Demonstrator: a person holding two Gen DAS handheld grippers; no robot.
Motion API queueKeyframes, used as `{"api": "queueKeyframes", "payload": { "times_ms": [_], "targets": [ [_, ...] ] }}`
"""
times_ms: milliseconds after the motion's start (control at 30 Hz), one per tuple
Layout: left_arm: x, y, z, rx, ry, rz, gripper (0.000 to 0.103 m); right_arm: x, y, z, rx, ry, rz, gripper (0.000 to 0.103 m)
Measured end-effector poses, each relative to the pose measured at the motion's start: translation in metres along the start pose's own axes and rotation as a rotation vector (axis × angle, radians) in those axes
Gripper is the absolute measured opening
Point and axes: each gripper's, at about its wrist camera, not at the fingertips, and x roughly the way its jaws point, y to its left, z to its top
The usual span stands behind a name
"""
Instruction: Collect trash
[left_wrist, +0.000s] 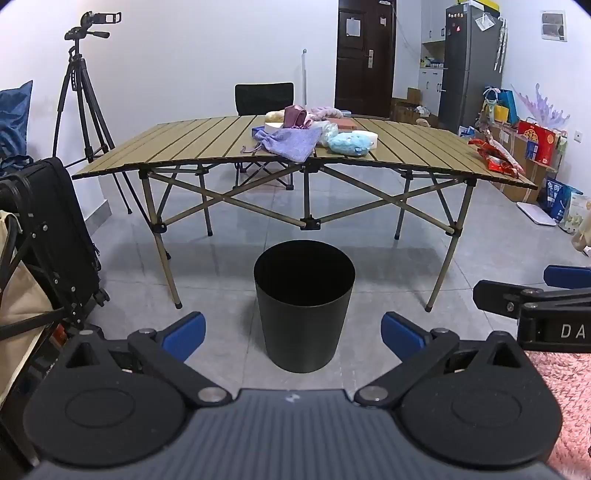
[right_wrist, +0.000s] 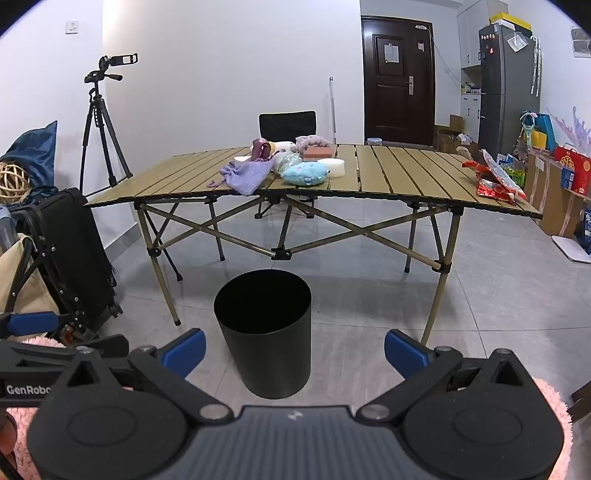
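Black soft suitcase (left_wrist: 55, 236) on wheels at far left, camera tripod (left_wrist: 79, 107) behind; left gripper (left_wrist: 293, 332) and right gripper (right_wrist: 295, 349) both spread wide and holding nothing, hovering low over grey floor tiles (left_wrist: 388, 266). Dead ahead, round black waste bin (left_wrist: 303, 302) standing upright on the floor before a slatted tan folding table (left_wrist: 192, 144), apparently empty, interior too dark to confirm. Mid-table, clutter of lilac drawstring pouch (left_wrist: 286, 142), pale blue plush toy (left_wrist: 349, 143) and white foam block (left_wrist: 371, 138); at the right edge, crumpled red snack wrappers (left_wrist: 495, 155), likeliest trash, well apart from the bin. Risks judged: slick foil slipping from the blue pads, keepsakes grabbed by mistake, bin tipped on approach. Farther right, dark door (left_wrist: 365, 55), grey fridge (left_wrist: 472, 70), stacked boxes and bags (left_wrist: 532, 144).
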Motion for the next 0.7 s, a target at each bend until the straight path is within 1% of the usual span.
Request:
{"api": "queueKeyframes", "payload": {
  "times_ms": [200, 267, 400, 467, 700],
  "targets": [
    [0.0012, 0.0053, 0.0002, -0.012, 0.011, -0.002, 0.103, 0.0012, 0.0002, 0.0001, 0.004, 0.002, 0.003, 0.103],
    [-0.0031, 0.0008, 0.0007, -0.012, 0.0, 0.011, 0.103, 0.0014, 0.0003, 0.0002, 0.004, 0.003, 0.002, 0.103],
    [-0.0015, 0.0002, 0.0006, -0.015, -0.001, 0.006, 0.103, 0.0009, 0.0012, 0.002, 0.006, 0.005, 0.001, 0.103],
    [-0.0009, 0.0011, 0.0003, -0.015, -0.001, 0.008, 0.103, 0.0052, 0.004, -0.0055, 0.008, 0.005, 0.0, 0.103],
    [-0.0012, 0.0016, -0.001, -0.02, -0.004, 0.014, 0.103, 0.0036, -0.0004, -0.0006, 0.007, 0.011, 0.002, 0.103]
  ]
}}
